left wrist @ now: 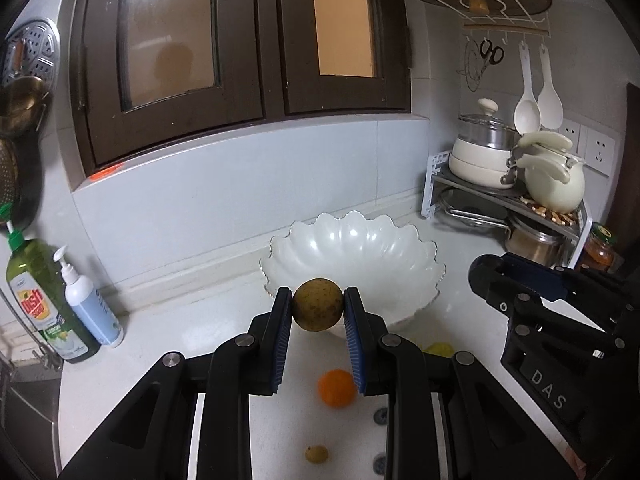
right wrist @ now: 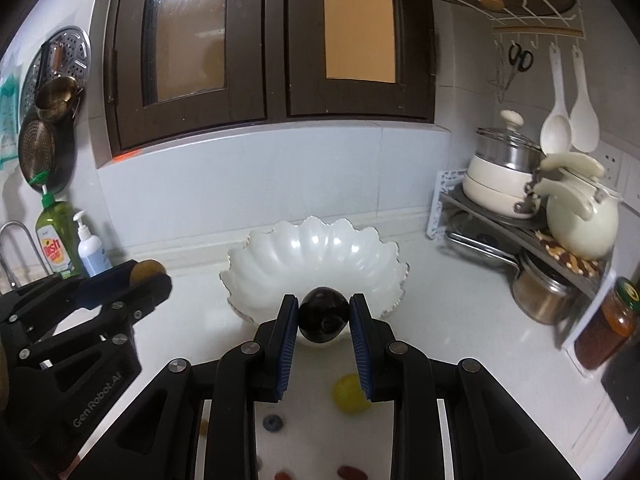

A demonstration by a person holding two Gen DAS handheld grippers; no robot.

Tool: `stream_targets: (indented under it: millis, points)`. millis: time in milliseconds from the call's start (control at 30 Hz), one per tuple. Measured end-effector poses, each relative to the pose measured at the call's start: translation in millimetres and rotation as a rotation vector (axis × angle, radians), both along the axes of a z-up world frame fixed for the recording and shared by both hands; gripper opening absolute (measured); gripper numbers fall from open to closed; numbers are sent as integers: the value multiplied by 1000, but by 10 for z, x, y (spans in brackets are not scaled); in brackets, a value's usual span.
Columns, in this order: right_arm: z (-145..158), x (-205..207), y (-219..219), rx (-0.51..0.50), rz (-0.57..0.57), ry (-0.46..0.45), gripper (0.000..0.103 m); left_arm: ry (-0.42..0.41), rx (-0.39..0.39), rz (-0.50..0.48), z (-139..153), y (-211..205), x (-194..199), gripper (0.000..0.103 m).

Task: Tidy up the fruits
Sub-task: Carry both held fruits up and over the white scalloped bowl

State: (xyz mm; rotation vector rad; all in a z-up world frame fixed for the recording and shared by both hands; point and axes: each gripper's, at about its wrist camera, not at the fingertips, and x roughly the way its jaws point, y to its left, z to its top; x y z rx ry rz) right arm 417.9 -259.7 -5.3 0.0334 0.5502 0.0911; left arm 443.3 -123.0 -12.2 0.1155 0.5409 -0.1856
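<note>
Both grippers are loaded and both face the white scalloped glass bowl (left wrist: pixel 352 256), which sits on the white tabletop (left wrist: pixel 192 320) toward its back edge, just in front of the wall. The left gripper (left wrist: pixel 318 312) has its jaws clenched on a round yellow-brown speckled fruit (left wrist: pixel 318 309), held clear above the tabletop right at the bowl's near rim. The right gripper (right wrist: pixel 324 316) grips a dark, glossy, plum-like fruit (right wrist: pixel 323 315) the same way, jaws pressed to its sides, and it too hangs at the near rim.

So the whole move turns on this: the bowl lies straight ahead of each pair of jaws and slightly below, with only the near rim left to cross. Neither fruit has a long axis to worry about; both are close to round. Which gripper is nearer is hard to call; they look about level, side by side, the left one toward the sink-side edge.

Left behind on the tabletop toward the front edge: a small orange citrus (left wrist: pixel 337 387), a yellow-green round fruit (right wrist: pixel 349 393), a blueberry (right wrist: pixel 273 423) and a small brownish fruit (left wrist: pixel 317 453). My read: a short push forward, then release over the bowl's hollow, one at a time so the grippers don't bump.
</note>
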Motion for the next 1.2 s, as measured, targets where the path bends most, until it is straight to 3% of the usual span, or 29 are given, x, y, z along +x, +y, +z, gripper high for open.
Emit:
stream_targets:
  millis: [533,967,1200]
  points:
    - [46,771,11,-21,16,44,28,80,-3,4,21,-23,822,27]
    - [-126,1495,-106,-16,23,170,28,153,47,-10,-5,-133,1458,27]
    - [-246,1906,-165,-29,26,255,28,253,61,-19,-164,-233,1876,27]
